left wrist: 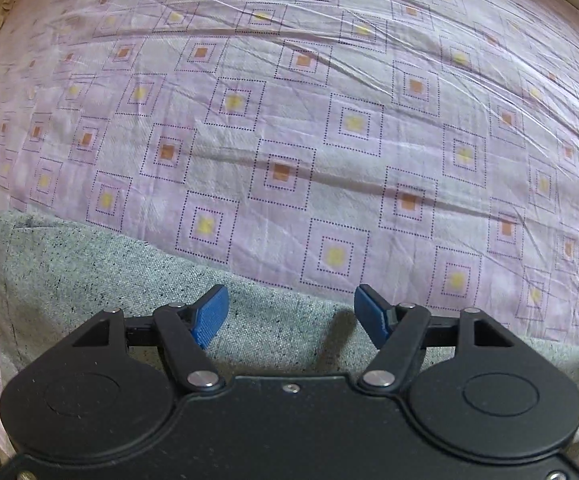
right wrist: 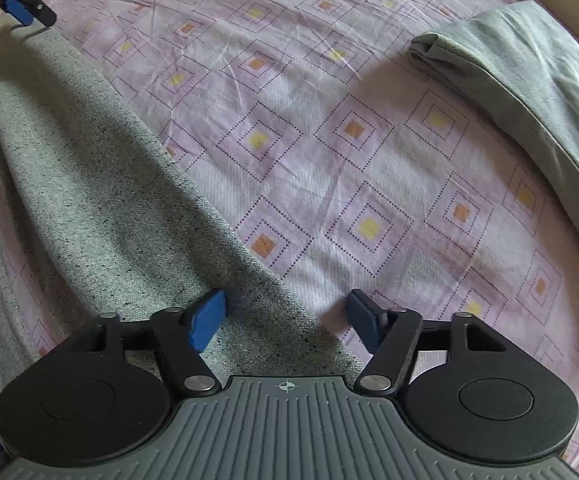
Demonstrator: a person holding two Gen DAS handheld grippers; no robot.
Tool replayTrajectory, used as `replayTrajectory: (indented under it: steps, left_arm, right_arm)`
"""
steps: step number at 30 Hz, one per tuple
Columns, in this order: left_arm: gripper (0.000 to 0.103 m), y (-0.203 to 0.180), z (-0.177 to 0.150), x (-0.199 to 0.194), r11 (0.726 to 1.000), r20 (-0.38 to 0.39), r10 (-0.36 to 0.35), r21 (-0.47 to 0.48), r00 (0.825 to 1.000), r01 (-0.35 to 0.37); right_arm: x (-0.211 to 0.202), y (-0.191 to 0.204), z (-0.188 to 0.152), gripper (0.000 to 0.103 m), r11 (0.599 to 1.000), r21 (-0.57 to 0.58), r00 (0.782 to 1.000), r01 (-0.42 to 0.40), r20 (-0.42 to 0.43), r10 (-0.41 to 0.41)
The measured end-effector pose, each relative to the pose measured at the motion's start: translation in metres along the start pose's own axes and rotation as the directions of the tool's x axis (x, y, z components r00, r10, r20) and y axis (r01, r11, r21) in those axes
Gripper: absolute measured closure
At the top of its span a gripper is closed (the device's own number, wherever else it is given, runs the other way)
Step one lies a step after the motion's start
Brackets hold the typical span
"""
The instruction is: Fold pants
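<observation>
Left wrist view puts the left gripper (left wrist: pixel 291 314) pointing down with its blue pads (left wrist: pixel 211 314) spread wide and nothing between them but air; beneath the gap lies the speckled grey pants (left wrist: pixel 101 276), whose edge runs just past the fingertips, from a corner at the far left across to the right. Beyond that edge there is only the pink patterned bedsheet (left wrist: pixel 329 120), creased in long lines, with a cream edge showing at the upper left. From the right wrist view, the right gripper (right wrist: pixel 285 320) is likewise parted and holds nothing: its left pad stands over the grey fabric, its right pad over bare sheet, so the cloth's edge passes diagonally through the opening. From there the long strip of the pants climbs away to the upper left, where the other gripper shows small at the far end of the same edge. So the garment's long axis runs from one gripper to the other, each hand poised at its own end of one border. That border is what a coming grasp would seem to turn on: both jaws look placed to close on it, and the free sheet to the right is the side toward which the fabric could be carried over. A second folded grey cloth (right wrist: pixel 529 92) lies well apart at the upper right.
</observation>
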State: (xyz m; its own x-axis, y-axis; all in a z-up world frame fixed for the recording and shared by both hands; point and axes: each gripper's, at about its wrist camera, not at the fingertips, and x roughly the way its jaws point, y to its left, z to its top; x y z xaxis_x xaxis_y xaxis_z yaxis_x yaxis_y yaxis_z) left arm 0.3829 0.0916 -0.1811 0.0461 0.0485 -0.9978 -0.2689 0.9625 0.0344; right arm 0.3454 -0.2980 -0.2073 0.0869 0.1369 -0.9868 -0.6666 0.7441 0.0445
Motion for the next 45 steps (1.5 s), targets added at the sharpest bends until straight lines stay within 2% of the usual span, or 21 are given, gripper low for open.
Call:
replayTrajectory:
  steps: [1,2,3,7,11,13,14,15,16,17,18,21,24,27,30,31,32,36,39,42,45]
  left_arm:
    - [0.031,0.000,0.001,0.002,1.000,-0.010,0.006,-0.012,1.000,-0.006]
    - [0.028,0.001,0.002,0.004,1.000,-0.020,0.010,-0.022,1.000,-0.011]
    - [0.026,0.001,0.002,0.006,0.999,-0.028,0.011,-0.029,1.000,-0.012]
    - [0.019,-0.001,0.003,0.018,0.998,-0.076,0.026,-0.052,0.997,-0.030]
    - [0.003,-0.006,0.003,0.039,0.997,-0.170,0.027,-0.063,0.985,-0.038]
    - [0.003,-0.008,0.002,0.046,0.997,-0.197,0.009,-0.069,0.980,-0.023]
    - [0.014,-0.006,0.002,0.044,0.996,-0.195,-0.018,-0.085,0.981,0.002]
    - [0.033,-0.006,0.002,0.038,0.996,-0.178,-0.034,-0.091,0.983,0.018]
    - [0.047,-0.007,0.001,0.030,0.997,-0.153,-0.026,-0.079,0.988,0.014]
    - [0.096,-0.009,0.001,0.022,0.999,-0.124,0.002,-0.047,0.992,-0.008]
    - [0.101,-0.011,0.001,0.014,1.000,-0.089,0.008,-0.014,0.996,-0.009]
    - [0.101,-0.003,-0.004,-0.015,0.999,-0.001,-0.052,-0.017,0.999,0.051]
    - [0.103,0.007,-0.011,-0.054,0.995,0.124,-0.101,-0.012,0.987,0.103]
    - [0.103,0.012,-0.007,-0.105,0.993,0.278,-0.121,0.026,0.953,0.118]
    - [0.103,0.026,-0.026,-0.142,0.984,0.369,-0.177,0.065,0.912,0.165]
    - [0.103,0.029,-0.036,-0.148,0.983,0.377,-0.182,0.084,0.908,0.163]
    - [0.103,0.031,-0.045,-0.150,0.982,0.369,-0.184,0.105,0.911,0.156]
    - [0.097,0.040,-0.084,-0.124,0.979,0.259,-0.184,0.136,0.948,0.152]
    - [0.093,0.043,-0.109,-0.101,0.979,0.169,-0.186,0.119,0.968,0.167]
    - [0.077,0.042,-0.126,-0.080,0.974,0.089,-0.207,0.109,0.974,0.197]
    - [0.064,0.035,-0.128,-0.071,0.973,0.056,-0.210,0.107,0.976,0.204]
  right_arm:
    - [-0.003,0.000,0.001,0.077,1.000,-0.014,1.000,-0.016,0.002,0.016]
    - [-0.006,0.004,0.001,0.090,0.999,-0.028,0.999,-0.037,-0.001,0.037]
    - [-0.008,0.010,0.002,0.094,0.998,-0.046,0.999,-0.038,-0.006,0.038]
    - [-0.013,0.045,-0.005,0.096,0.985,-0.170,0.999,0.038,0.010,-0.037]
    - [-0.018,0.055,-0.012,0.096,0.984,-0.161,0.996,0.081,0.043,-0.075]
    - [-0.022,0.058,-0.018,0.096,0.984,-0.147,0.994,0.100,0.055,-0.093]
    - [-0.023,0.059,-0.022,0.096,0.984,-0.140,0.993,0.110,0.060,-0.102]
    - [-0.026,0.060,-0.022,0.096,0.983,-0.135,0.991,0.122,0.067,-0.114]
    - [-0.029,0.060,-0.023,0.096,0.982,-0.129,0.989,0.136,0.073,-0.127]
    - [-0.035,0.062,-0.025,0.096,0.981,-0.121,0.986,0.154,0.082,-0.144]
    - [-0.039,0.063,-0.026,0.096,0.979,-0.112,0.983,0.168,0.092,-0.158]
    - [-0.053,0.062,-0.026,0.096,0.973,-0.079,0.969,0.216,0.136,-0.204]
    - [-0.075,0.067,-0.027,0.096,0.961,-0.038,0.944,0.273,0.201,-0.260]
    - [-0.098,0.078,-0.030,0.096,0.933,0.003,0.895,0.359,0.282,-0.345]
    - [-0.116,0.097,-0.044,0.096,0.913,0.032,0.852,0.407,0.347,-0.392]
    - [-0.119,0.106,-0.051,0.096,0.909,0.029,0.844,0.417,0.360,-0.398]
    - [-0.121,0.115,-0.059,0.096,0.906,0.024,0.841,0.422,0.364,-0.402]
    - [-0.109,0.148,-0.086,0.096,0.910,-0.015,0.857,0.415,0.342,-0.386]
    - [-0.097,0.177,-0.109,0.097,0.918,-0.089,0.892,0.387,0.286,-0.349]
    - [-0.085,0.199,-0.128,0.096,0.939,-0.098,0.926,0.329,0.230,-0.300]
    - [-0.068,0.217,-0.142,0.096,0.953,-0.106,0.951,0.283,0.162,-0.264]
